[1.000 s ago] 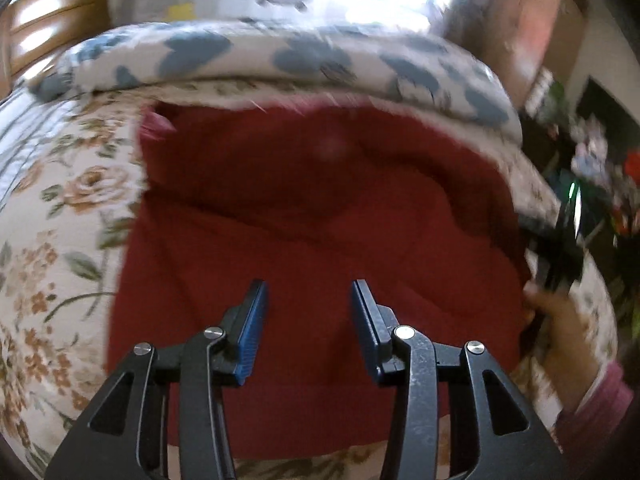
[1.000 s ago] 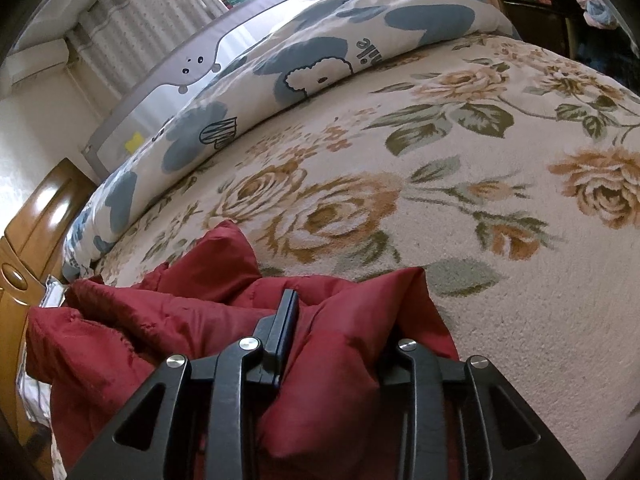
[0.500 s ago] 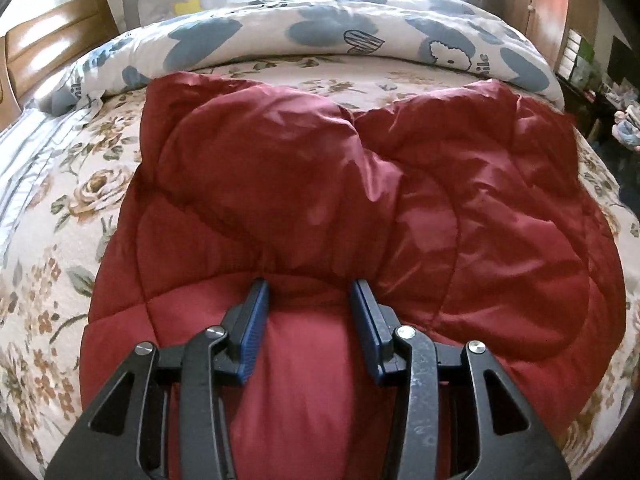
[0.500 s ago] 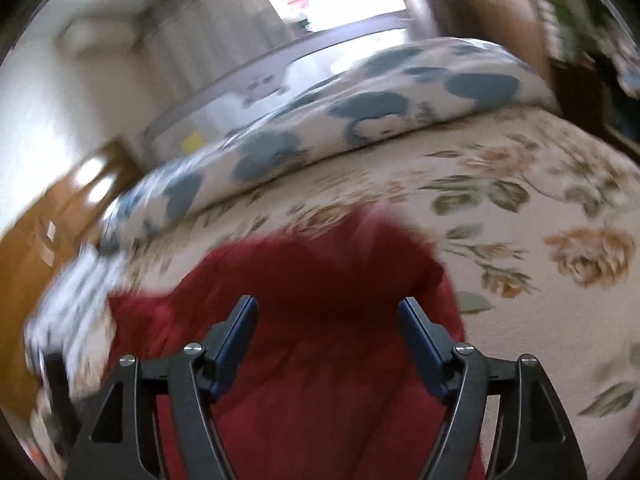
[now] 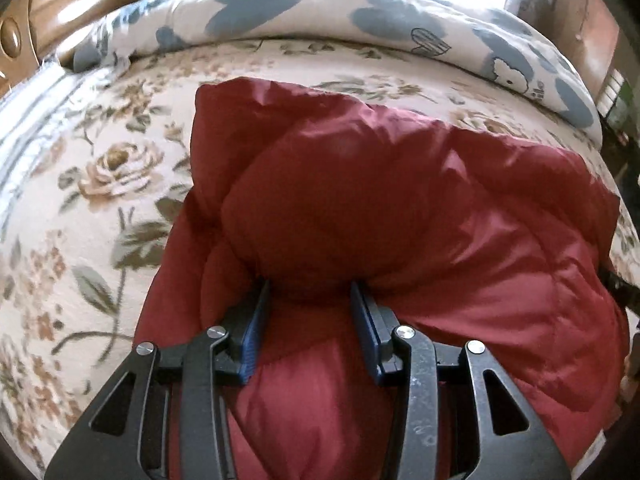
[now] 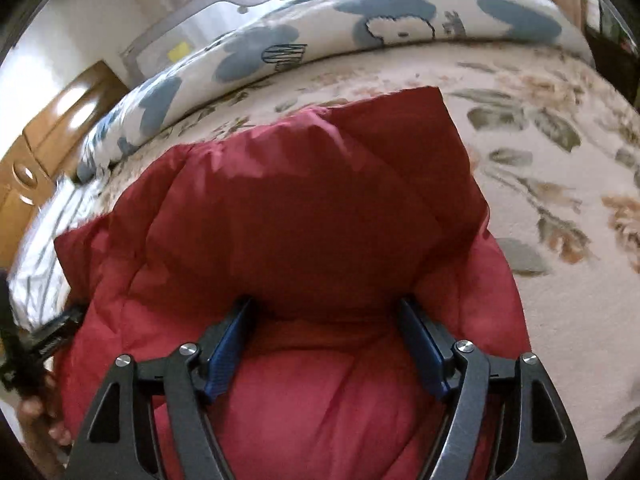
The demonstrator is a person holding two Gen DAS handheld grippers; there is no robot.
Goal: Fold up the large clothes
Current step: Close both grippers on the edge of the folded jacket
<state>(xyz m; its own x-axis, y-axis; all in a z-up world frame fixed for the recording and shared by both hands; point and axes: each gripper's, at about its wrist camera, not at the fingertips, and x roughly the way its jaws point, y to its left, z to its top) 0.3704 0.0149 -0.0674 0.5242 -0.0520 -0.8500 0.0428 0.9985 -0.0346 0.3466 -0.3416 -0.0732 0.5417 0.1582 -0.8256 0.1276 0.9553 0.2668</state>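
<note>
A dark red padded jacket [image 5: 380, 216] lies folded on the flowered bed, and it also fills the right wrist view [image 6: 304, 216]. My left gripper [image 5: 310, 300] is open, its fingertips pushed against the near edge of a puffy fold. My right gripper [image 6: 326, 312] is open wide, its fingertips pressed against the jacket's folded upper layer. Neither gripper holds cloth. The fingertips of both are partly hidden under the bulging fabric.
The flowered bedspread [image 5: 100, 184] surrounds the jacket. A rolled white duvet with blue shapes [image 5: 360, 20] lies along the far side. A wooden headboard [image 6: 52, 128] stands at the left. The other gripper and hand show at the left edge of the right wrist view [image 6: 36, 352].
My right gripper let go of the red cloth and opened wide. Both grippers moved down and forward onto the jacket, which now lies folded over itself.
</note>
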